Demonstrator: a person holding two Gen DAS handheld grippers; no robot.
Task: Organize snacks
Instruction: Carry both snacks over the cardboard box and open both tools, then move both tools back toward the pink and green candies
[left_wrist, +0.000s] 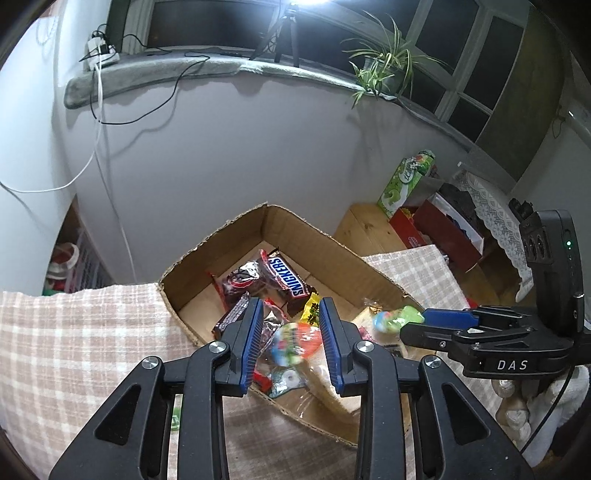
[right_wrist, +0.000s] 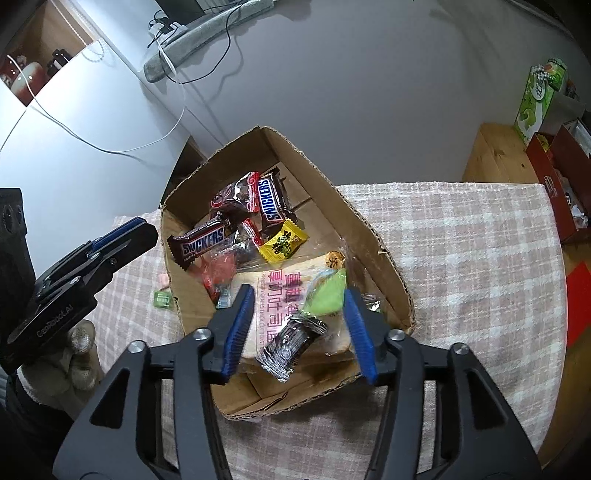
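An open cardboard box (left_wrist: 207, 240) (right_wrist: 373, 229) stands on the checked tablecloth. It holds Snickers bars (left_wrist: 290, 278) (right_wrist: 271, 205), a yellow candy (right_wrist: 282, 242), a bag of sliced bread (right_wrist: 280, 291) and a black wrapper (right_wrist: 295, 341). My left gripper (left_wrist: 290, 302) hangs over the box's near side. A blurred orange and green snack (left_wrist: 295, 341) sits loose between its blue pads. My right gripper (right_wrist: 298, 290) (left_wrist: 424, 317) stands wide over the bread bag. A blurred green packet (right_wrist: 325, 295) (left_wrist: 395, 317) is by its right pad, not pinched.
A small green candy (right_wrist: 162, 298) lies on the cloth (right_wrist: 461, 258) left of the box. A green carton (left_wrist: 406, 181) and a red box (left_wrist: 443, 229) stand on a wooden shelf at the right. A gloved hand (right_wrist: 79, 354) holds the left gripper (right_wrist: 142, 227).
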